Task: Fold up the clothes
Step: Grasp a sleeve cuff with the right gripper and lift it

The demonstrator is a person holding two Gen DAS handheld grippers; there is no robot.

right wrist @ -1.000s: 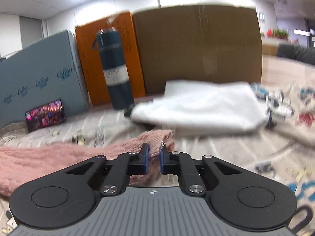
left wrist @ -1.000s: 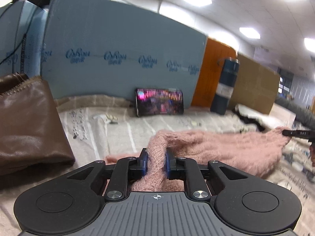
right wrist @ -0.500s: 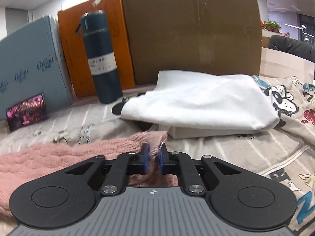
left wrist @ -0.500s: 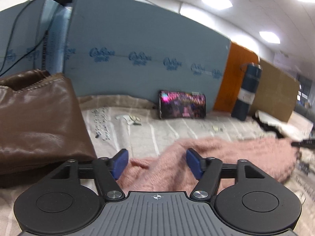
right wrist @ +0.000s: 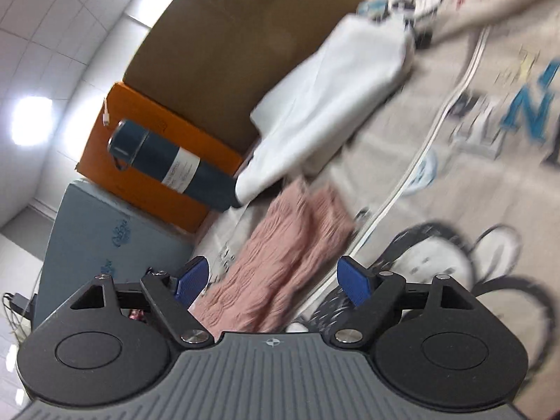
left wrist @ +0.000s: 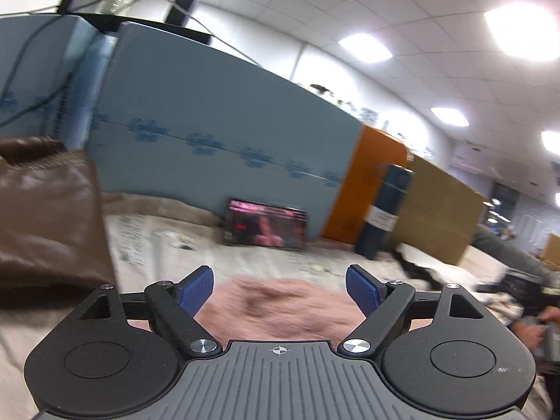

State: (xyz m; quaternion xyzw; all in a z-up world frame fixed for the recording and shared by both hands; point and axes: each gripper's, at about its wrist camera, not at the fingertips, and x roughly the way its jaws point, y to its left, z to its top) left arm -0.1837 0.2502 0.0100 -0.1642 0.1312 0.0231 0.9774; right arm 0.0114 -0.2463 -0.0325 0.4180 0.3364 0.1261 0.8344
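The pink sweater [right wrist: 280, 255] lies flat on the printed sheet [right wrist: 472, 161], just ahead of and beneath both claws. The left claw [left wrist: 279, 292] gapes wide above it, gripping nothing; the right claw [right wrist: 271, 281], tilted sideways, is likewise spread and empty.

The fuzzy pink knitted sweater [right wrist: 280, 259] looks soft, hairy and rough, with a ribbed weave. Beneath it, the beige printed cloth sheet [right wrist: 472, 189] is matt and slightly wrinkled. The folded white garment [right wrist: 332, 105] is smooth, plain fabric. The dark blue cylindrical flask [right wrist: 168, 164] has a faint satin sheen and a paper label. The brown leather-like bag [left wrist: 45, 224] is glossy and creased. The flat brown cardboard panel [right wrist: 224, 28] is dull and papery. The blue ridged finger pads [left wrist: 196, 288] look rubbery, on matt black plastic arms with shiny metal screws.
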